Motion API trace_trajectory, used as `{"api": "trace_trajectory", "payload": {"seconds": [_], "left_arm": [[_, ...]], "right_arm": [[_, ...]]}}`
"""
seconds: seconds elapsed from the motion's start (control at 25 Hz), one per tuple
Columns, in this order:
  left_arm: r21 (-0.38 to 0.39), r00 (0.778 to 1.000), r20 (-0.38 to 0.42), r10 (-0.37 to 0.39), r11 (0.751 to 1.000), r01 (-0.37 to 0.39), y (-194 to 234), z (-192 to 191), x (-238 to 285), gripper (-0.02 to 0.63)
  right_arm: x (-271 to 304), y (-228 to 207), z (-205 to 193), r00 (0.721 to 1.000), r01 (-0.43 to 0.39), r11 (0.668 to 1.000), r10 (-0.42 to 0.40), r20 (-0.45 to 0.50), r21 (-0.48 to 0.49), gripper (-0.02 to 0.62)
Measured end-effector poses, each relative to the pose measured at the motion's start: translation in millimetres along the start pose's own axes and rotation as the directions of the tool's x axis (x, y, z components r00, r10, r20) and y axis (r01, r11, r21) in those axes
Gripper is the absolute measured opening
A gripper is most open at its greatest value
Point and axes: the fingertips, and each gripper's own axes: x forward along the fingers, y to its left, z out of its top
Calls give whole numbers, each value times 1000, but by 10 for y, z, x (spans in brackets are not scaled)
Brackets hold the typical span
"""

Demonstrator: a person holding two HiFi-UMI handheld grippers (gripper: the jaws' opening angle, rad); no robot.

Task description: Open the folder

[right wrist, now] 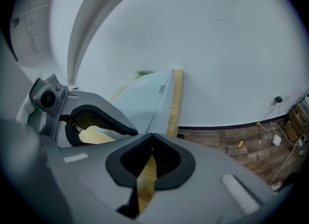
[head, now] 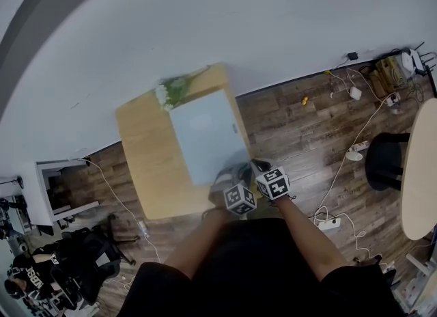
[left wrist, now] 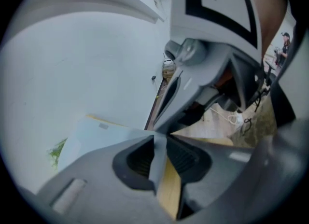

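A pale blue-grey folder (head: 205,134) lies flat and closed on a small wooden table (head: 147,152). Both grippers sit side by side at its near right corner. In the left gripper view, the folder cover's thin edge (left wrist: 157,162) runs between the jaws of my left gripper (left wrist: 155,138). A strip of table wood still shows beside it, so the pads do not clamp it. My right gripper (right wrist: 152,136) has its tips together at the folder's right edge (right wrist: 161,105), and only table wood shows between its pads. In the head view my left gripper (head: 225,175) is just left of my right gripper (head: 259,167).
A bunch of flowers (head: 174,90) lies at the table's far end, touching the folder. A white wall stands behind. Cables and power strips (head: 355,152) trail over the wood floor at right, near a black chair (head: 386,162) and a round table (head: 420,172). A person (head: 27,274) sits at lower left.
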Motion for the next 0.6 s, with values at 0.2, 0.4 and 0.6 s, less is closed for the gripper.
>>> {"api": "trace_trajectory", "payload": {"seconds": [0.2, 0.4, 0.6], "left_arm": [[-45, 999, 36, -9, 999, 11, 3, 47, -93, 37], [-122, 995, 97, 27, 992, -15, 107, 121, -297, 11], [-213, 986, 162, 48, 977, -12, 243, 150, -559, 4]], "right_arm": [[9, 10, -8, 1000, -2, 1000, 2, -6, -3, 2], [26, 19, -5, 1000, 7, 1000, -7, -20, -22, 2], [28, 78, -26, 996, 65, 995, -70, -62, -72, 2]]}}
